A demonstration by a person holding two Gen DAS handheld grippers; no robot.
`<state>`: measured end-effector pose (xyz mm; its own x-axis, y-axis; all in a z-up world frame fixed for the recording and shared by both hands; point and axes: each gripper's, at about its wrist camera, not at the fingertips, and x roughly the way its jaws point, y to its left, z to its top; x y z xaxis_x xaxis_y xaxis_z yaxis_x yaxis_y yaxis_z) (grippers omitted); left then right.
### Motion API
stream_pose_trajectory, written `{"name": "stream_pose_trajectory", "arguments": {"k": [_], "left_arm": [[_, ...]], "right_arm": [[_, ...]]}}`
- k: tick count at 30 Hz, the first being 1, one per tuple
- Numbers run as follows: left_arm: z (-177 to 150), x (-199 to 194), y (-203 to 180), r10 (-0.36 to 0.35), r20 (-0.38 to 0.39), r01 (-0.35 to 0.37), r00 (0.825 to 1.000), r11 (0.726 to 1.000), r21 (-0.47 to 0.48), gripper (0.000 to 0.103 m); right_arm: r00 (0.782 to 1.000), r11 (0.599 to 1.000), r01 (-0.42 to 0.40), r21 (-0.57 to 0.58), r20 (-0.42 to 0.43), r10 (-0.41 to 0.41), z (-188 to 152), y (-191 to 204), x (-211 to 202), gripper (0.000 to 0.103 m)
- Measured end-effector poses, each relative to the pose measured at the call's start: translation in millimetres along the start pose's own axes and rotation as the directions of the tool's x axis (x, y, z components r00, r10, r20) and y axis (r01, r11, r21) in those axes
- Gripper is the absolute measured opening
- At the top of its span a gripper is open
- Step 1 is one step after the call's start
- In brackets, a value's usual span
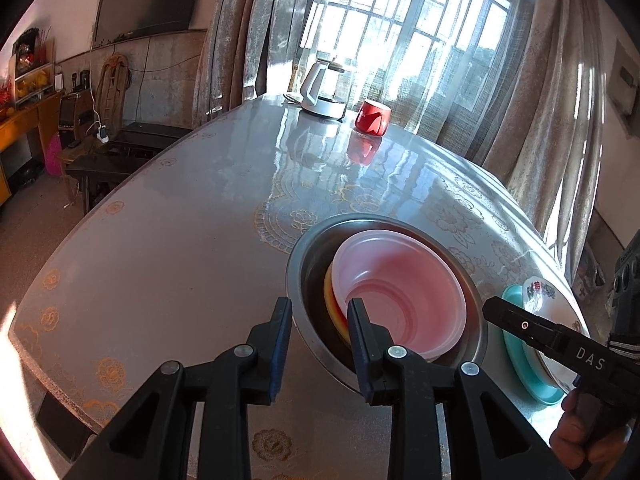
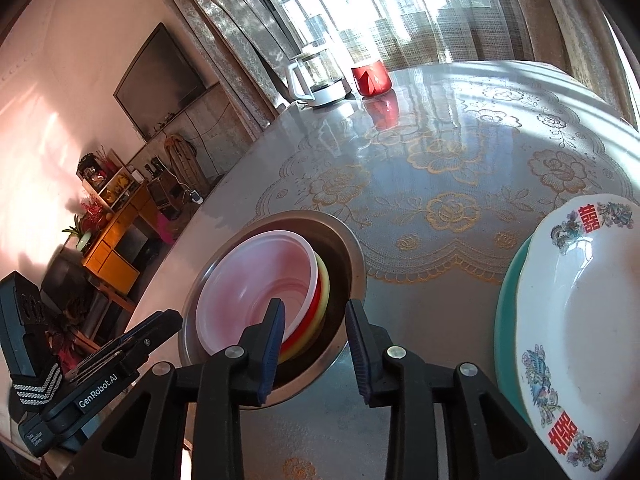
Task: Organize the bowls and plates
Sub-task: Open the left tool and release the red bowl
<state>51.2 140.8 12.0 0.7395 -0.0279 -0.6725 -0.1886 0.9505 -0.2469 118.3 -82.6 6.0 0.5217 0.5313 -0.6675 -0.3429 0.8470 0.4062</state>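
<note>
"GenRobot.AI" on left gripper (image 2: 116,354); "DAS" on right gripper (image 1: 560,340).

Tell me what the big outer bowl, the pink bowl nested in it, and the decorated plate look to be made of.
Outer bowl: likely stainless steel, grey brushed sheen with a reflective rim. Pink bowl: probably thin plastic, translucent, light glowing through its wall. Decorated plate: apparently glazed ceramic or melamine, glossy white with printed red characters; cannot tell which.

Metal basin (image 1: 304,256) sits on tabletop (image 1: 160,248) at frame centre, stacked bowls (image 1: 400,280) nested inside; two stacked plates (image 2: 580,320) right of it; kettle (image 1: 320,88) and cup (image 1: 373,118) side by side at far edge, upper centre
</note>
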Motion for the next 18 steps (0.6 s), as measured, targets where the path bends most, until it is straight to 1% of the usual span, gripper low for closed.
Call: {"name": "stream_pose_trajectory", "arguments": {"k": [5, 8, 12, 14, 18], "left_arm": [[-4, 2, 3, 0.013, -0.004, -0.013, 1.000, 1.000, -0.004, 0.032], [-3, 2, 8, 0.016, -0.005, -0.016, 1.000, 1.000, -0.020, 0.035], [-2, 4, 14, 0.029, -0.008, -0.030, 1.000, 0.999, -0.038, 0.035], [-2, 5, 17, 0.030, -0.008, -0.030, 1.000, 0.998, -0.046, 0.035], [-1, 9, 19, 0.057, -0.015, -0.057, 0.998, 0.997, -0.042, 0.035]], "right_arm": [[1.000, 1.000, 0.017, 0.014, 0.004, -0.017, -2, -5, -2, 0.037], [1.000, 1.000, 0.022, 0.021, 0.003, -0.022, -2, -9, -3, 0.038], [1.000, 0.999, 0.031, 0.015, 0.002, -0.031, -2, -10, -2, 0.038], [0.999, 0.999, 0.048, 0.005, 0.000, -0.048, -1, -10, -1, 0.038], [0.999, 0.998, 0.054, -0.013, 0.003, -0.054, -2, -11, 1, 0.038]]}}
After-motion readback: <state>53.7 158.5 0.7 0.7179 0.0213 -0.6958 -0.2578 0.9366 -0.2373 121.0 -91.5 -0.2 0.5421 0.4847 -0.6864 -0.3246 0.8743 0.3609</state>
